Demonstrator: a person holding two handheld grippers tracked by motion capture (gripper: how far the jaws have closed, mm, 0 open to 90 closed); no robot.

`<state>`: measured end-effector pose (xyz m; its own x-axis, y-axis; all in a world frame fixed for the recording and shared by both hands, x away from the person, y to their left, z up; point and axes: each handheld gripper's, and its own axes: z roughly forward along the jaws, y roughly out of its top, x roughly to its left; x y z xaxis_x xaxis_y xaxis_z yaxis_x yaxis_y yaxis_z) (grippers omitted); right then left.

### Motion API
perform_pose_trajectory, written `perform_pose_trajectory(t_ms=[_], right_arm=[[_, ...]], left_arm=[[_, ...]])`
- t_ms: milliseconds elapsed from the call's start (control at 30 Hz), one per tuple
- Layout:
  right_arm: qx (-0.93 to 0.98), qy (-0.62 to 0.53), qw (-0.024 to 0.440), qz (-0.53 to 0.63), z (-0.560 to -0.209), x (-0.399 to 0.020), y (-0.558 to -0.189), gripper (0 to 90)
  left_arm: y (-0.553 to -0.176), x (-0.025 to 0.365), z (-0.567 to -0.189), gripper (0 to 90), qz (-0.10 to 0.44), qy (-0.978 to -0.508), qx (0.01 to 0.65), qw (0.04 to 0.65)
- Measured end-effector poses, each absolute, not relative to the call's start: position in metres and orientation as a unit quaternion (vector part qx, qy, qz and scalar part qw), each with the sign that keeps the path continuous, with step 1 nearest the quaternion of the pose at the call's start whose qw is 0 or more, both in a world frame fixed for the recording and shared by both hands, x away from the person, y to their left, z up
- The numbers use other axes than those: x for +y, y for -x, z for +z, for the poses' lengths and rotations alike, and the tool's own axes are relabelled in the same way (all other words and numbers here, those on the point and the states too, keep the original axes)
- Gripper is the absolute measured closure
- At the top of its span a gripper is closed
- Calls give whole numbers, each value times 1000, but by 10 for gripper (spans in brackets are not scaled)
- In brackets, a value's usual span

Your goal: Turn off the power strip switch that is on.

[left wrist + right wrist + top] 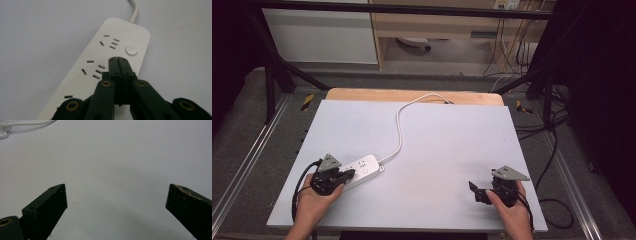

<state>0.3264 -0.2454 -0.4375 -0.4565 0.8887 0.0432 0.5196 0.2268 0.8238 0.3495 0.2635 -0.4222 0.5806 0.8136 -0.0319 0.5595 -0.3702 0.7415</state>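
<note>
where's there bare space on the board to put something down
Widest free patch: the white board between the power strip and the right gripper, right of the cord. The far-left corner, left of the cord, is bare too. Crowded: the near-left, where the left gripper sits over the strip.

White tabletop [437, 150] on wooden table [412, 95]; black frame bar [412, 9]; floor cables [512, 55] behind
</note>
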Motion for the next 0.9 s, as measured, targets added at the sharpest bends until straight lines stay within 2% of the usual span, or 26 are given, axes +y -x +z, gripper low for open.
perform_pose_trajectory(t_ms=[900], right_arm=[[751, -469, 227, 405, -438, -246, -326, 42]], left_arm=[[-349, 260, -423, 900, 174, -815, 422, 356]])
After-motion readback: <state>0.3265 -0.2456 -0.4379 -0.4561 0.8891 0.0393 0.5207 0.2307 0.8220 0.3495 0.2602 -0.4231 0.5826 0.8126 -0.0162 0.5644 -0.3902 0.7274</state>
